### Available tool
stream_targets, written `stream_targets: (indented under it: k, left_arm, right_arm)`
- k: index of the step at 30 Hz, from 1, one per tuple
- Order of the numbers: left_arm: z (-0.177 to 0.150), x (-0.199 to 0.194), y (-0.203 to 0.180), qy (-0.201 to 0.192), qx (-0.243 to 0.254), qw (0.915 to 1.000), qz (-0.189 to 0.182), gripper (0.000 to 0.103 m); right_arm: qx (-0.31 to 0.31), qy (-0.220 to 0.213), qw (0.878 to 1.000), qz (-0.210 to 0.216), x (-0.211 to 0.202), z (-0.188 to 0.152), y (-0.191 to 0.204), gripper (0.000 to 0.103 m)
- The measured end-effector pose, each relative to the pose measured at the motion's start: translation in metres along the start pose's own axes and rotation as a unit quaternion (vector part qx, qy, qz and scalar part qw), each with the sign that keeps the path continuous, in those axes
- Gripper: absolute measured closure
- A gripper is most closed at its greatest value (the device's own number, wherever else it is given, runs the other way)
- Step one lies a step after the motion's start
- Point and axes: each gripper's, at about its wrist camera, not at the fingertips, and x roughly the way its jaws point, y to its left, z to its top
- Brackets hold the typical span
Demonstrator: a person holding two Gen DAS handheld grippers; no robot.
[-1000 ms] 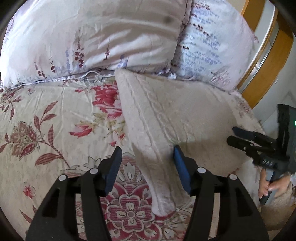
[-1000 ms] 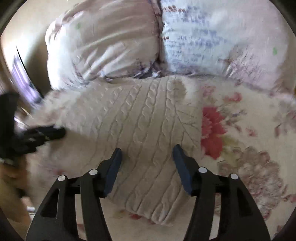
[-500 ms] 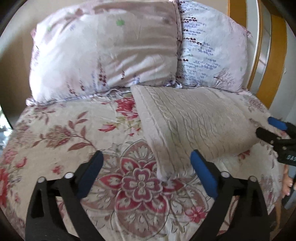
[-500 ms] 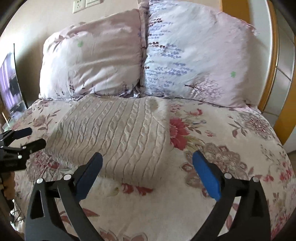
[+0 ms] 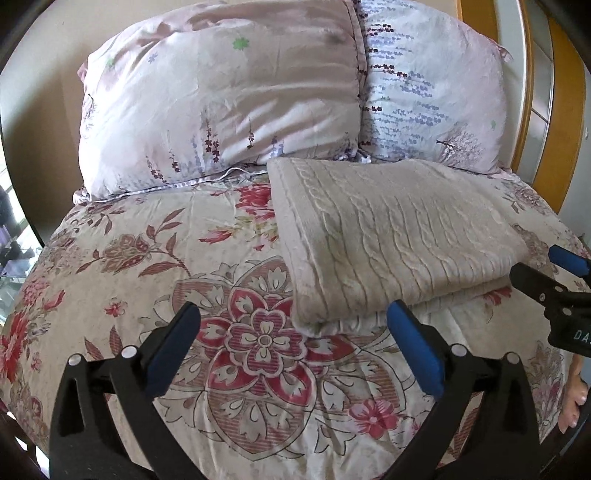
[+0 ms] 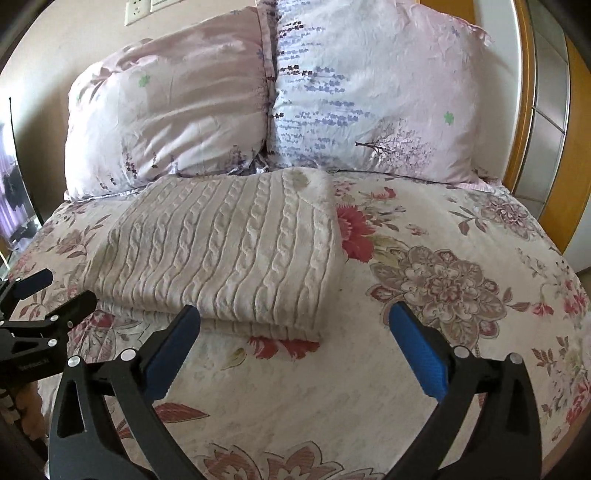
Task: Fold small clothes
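Observation:
A cream cable-knit sweater (image 5: pixel 391 236) lies folded into a flat rectangle on the floral bedspread (image 5: pixel 147 266), just in front of the pillows. It also shows in the right wrist view (image 6: pixel 236 251). My left gripper (image 5: pixel 295 347) is open and empty, hovering above the bed short of the sweater's near corner. My right gripper (image 6: pixel 295 347) is open and empty, near the sweater's front edge. Each gripper shows at the edge of the other's view: the right one (image 5: pixel 546 273), the left one (image 6: pixel 48 295).
Two floral pillows (image 5: pixel 221 99) (image 5: pixel 428 88) lean against the wall behind the sweater. A wooden frame (image 5: pixel 554 110) stands at the right of the bed. A wall socket (image 6: pixel 138 11) is above the pillows. Bare bedspread (image 6: pixel 461 277) lies right of the sweater.
Both grippers have opened wide and pulled back from the sweater, which now lies free and folded on the bed.

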Motion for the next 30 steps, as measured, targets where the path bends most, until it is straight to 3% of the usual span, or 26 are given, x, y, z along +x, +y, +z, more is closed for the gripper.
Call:
stream_targets:
  k: [16, 30]
  left_arm:
    - [-0.005, 0.005, -0.002, 0.014, 0.001, 0.9999, 0.004, 0.002]
    - [-0.009, 0.021, -0.007, 0.065, 0.005, 0.9979, 0.003, 0.002]
  right_arm:
    - [0.001, 0.010, 1.000, -0.001, 0.002, -0.004, 0.003, 0.001]
    - [-0.014, 0.089, 0.996, -0.007, 0.028, -0.013, 0.011, 0.001]
